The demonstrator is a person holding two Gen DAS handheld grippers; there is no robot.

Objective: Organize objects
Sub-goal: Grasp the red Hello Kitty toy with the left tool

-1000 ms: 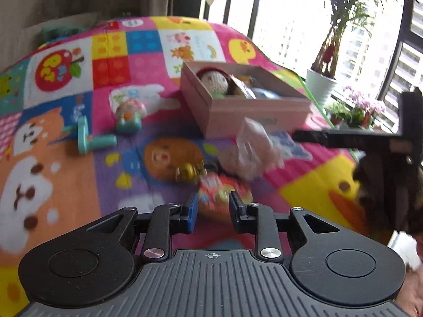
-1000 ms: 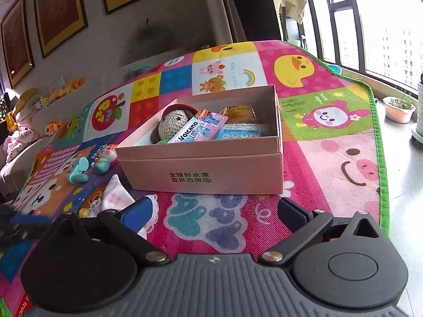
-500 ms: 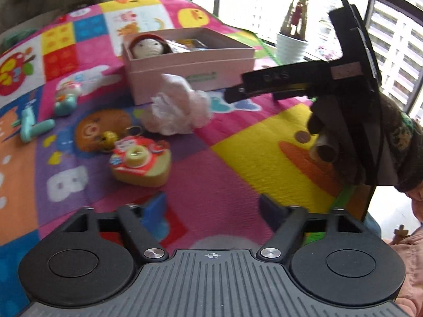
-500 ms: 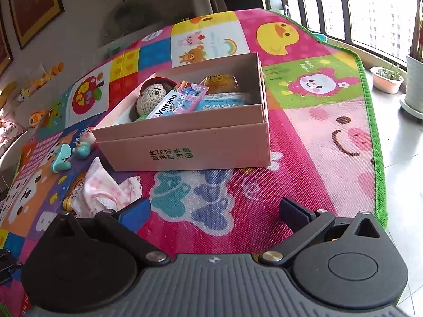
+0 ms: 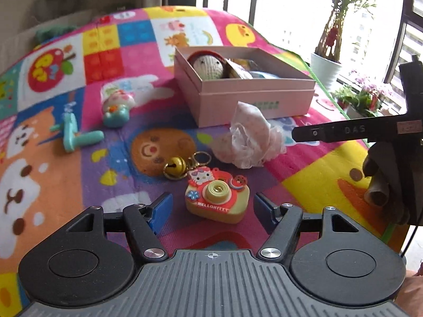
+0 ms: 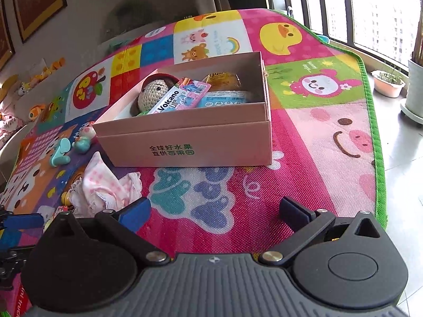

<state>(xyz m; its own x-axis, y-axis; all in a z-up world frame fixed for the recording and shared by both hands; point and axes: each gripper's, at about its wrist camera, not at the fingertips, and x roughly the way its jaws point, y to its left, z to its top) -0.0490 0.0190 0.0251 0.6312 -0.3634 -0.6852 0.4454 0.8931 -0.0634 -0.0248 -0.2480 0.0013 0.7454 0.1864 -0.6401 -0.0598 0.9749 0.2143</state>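
Observation:
A red and yellow toy camera keychain (image 5: pixel 216 198) with a gold bell (image 5: pixel 174 166) lies on the play mat. My left gripper (image 5: pixel 212 208) straddles it; its jaws are closing and the pads stand clear of the toy on both sides. A crumpled pink cloth (image 5: pixel 248 137) (image 6: pixel 105 187) lies just in front of the pink box (image 5: pixel 253 100) (image 6: pixel 185 137), which holds a crochet doll (image 6: pixel 153 92) and snack packets. My right gripper (image 6: pixel 214 211) is open over bare mat in front of the box. One of its fingers (image 5: pixel 343 131) reaches in from the right near the cloth.
A teal toy (image 5: pixel 74 134) (image 6: pixel 59 155) and a small mushroom figure (image 5: pixel 116 108) (image 6: pixel 84 140) lie left of the box. The mat's green edge (image 6: pixel 375 158) borders tiled floor with potted plants (image 5: pixel 325 71) by the window.
The left gripper went from nearly shut to wide apart and has come in around the toy camera. The right gripper has stayed open and hardly shifted.

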